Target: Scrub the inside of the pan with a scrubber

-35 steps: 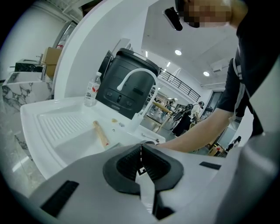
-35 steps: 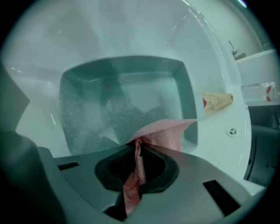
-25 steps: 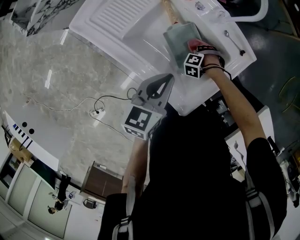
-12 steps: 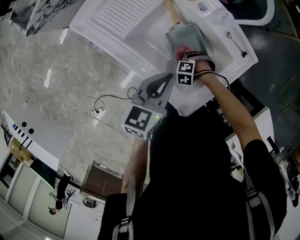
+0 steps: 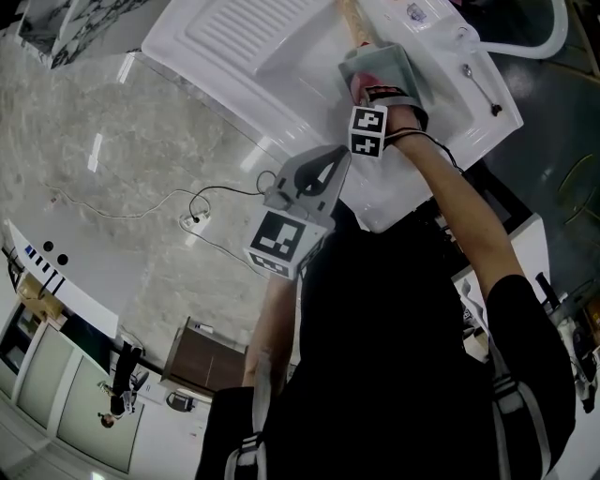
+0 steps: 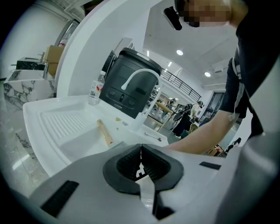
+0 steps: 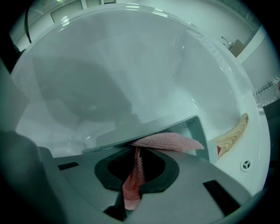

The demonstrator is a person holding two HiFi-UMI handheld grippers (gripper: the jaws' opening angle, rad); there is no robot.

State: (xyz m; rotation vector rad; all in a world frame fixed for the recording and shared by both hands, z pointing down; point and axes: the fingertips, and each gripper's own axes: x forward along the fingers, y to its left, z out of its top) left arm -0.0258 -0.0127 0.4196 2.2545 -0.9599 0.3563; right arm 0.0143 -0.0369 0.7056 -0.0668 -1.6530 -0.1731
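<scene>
Pan [image 5: 386,67]: grey-green with squarish sides; lies in the basin of the white sink [image 5: 234,56]; its wooden handle [image 5: 352,21] points away from the person.
Scrubber [image 7: 170,141]: pink mesh; one end pinched in the right gripper, the other spread flat against the pan's wall [image 7: 194,127]; whether it touches the inside or only the rim is hard to judge from so close.
Right gripper [image 7: 136,155]: jaws clamped tight on the scrubber; reaches down into the pan at the end of an outstretched arm; its marker cube [image 5: 367,131] sits just at the pan's near edge.
Left gripper [image 6: 141,159]: jaws pressed together with nothing between them; held near the person's body, outside the sink and well apart from the pan.
Sink surround: a draining board with ridges beside the basin; a white faucet [image 6: 139,78] and a spoon [image 5: 476,82] on the far ledge.
</scene>
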